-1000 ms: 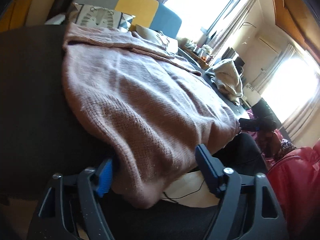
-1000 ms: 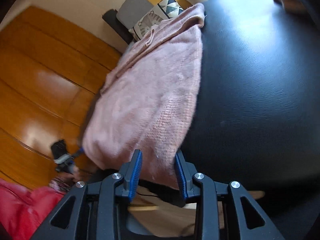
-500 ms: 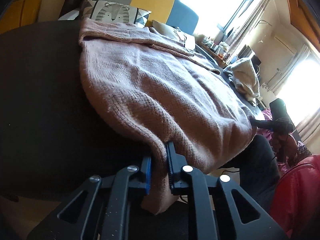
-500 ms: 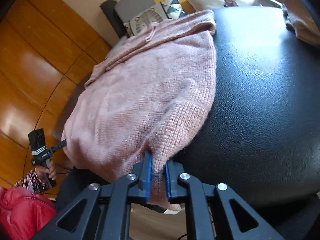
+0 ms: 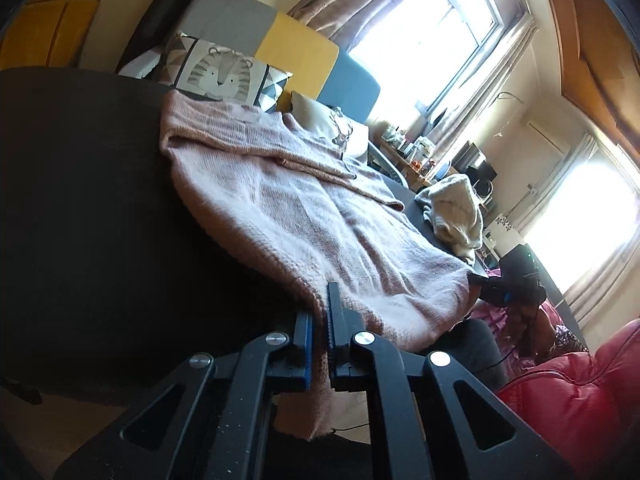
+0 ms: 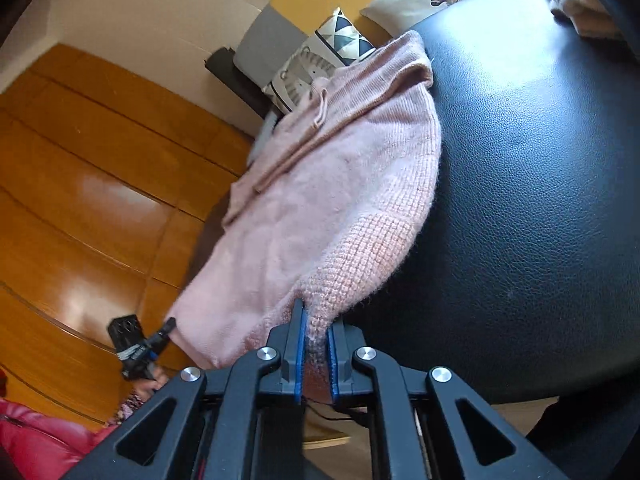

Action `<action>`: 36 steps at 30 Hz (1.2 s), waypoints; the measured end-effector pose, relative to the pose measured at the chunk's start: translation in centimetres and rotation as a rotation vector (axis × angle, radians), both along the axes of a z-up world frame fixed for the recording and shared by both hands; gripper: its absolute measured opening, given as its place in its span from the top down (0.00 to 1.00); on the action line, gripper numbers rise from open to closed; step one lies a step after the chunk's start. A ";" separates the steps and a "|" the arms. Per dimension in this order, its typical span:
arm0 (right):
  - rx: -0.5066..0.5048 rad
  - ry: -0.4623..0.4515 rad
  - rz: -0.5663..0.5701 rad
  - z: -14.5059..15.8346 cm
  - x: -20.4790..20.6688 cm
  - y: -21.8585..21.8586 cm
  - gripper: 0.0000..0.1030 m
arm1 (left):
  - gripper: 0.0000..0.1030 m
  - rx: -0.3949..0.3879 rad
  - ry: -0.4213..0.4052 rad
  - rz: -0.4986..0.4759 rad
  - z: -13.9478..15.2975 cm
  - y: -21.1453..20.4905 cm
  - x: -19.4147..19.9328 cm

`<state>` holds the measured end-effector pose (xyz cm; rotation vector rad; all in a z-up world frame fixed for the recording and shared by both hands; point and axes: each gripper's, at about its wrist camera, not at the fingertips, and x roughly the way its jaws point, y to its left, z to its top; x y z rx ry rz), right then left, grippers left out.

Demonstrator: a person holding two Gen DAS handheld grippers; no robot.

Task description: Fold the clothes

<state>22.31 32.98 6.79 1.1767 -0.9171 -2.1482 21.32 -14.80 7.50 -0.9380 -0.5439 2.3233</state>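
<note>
Your left gripper (image 5: 319,334) is clamped on the near hem of the pink knit sweater (image 5: 304,216); your right gripper (image 6: 315,354) pinches the hem's other corner. The sweater lies flat across a black leather tabletop (image 6: 540,168). Beyond it: patterned cushions (image 5: 218,74), a sunlit curtained window (image 5: 424,36), orange wood panelling (image 6: 80,184).

pink knit sweater (image 5: 304,216) on black table (image 6: 540,160); grey tiger-print cushion (image 5: 220,74); blue-padded black tool (image 5: 319,334).
</note>
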 end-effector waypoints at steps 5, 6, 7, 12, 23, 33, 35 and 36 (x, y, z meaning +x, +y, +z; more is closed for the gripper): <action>-0.058 0.018 0.013 0.8 1.1 0.1 0.93 | 0.96 0.029 0.009 -0.026 0.6 0.5 1.0; -0.060 0.023 0.020 0.9 1.4 0.0 0.93 | 0.96 0.035 0.009 -0.031 0.7 0.6 1.2; -0.060 0.024 0.023 1.0 1.6 -0.1 0.93 | 0.96 0.048 0.010 -0.034 0.9 0.6 1.5; -0.106 0.041 0.046 1.6 3.9 0.3 0.93 | 0.96 0.136 0.014 -0.044 2.0 -0.3 3.8; -0.275 0.038 -0.009 3.4 10.2 1.7 0.93 | 0.96 0.391 0.054 -0.033 5.5 -1.8 6.8; -0.339 0.106 -0.079 4.7 0.0 3.7 0.93 | 0.95 0.534 -0.028 0.095 2.7 -4.3 -2.9; -0.340 0.093 -0.090 4.4 -2.8 4.0 0.93 | 0.95 0.553 -0.063 0.139 1.2 -5.2 -5.0; -0.332 0.088 -0.096 4.2 -3.9 4.0 0.93 | 0.95 0.559 -0.077 0.156 0.6 -5.5 -6.0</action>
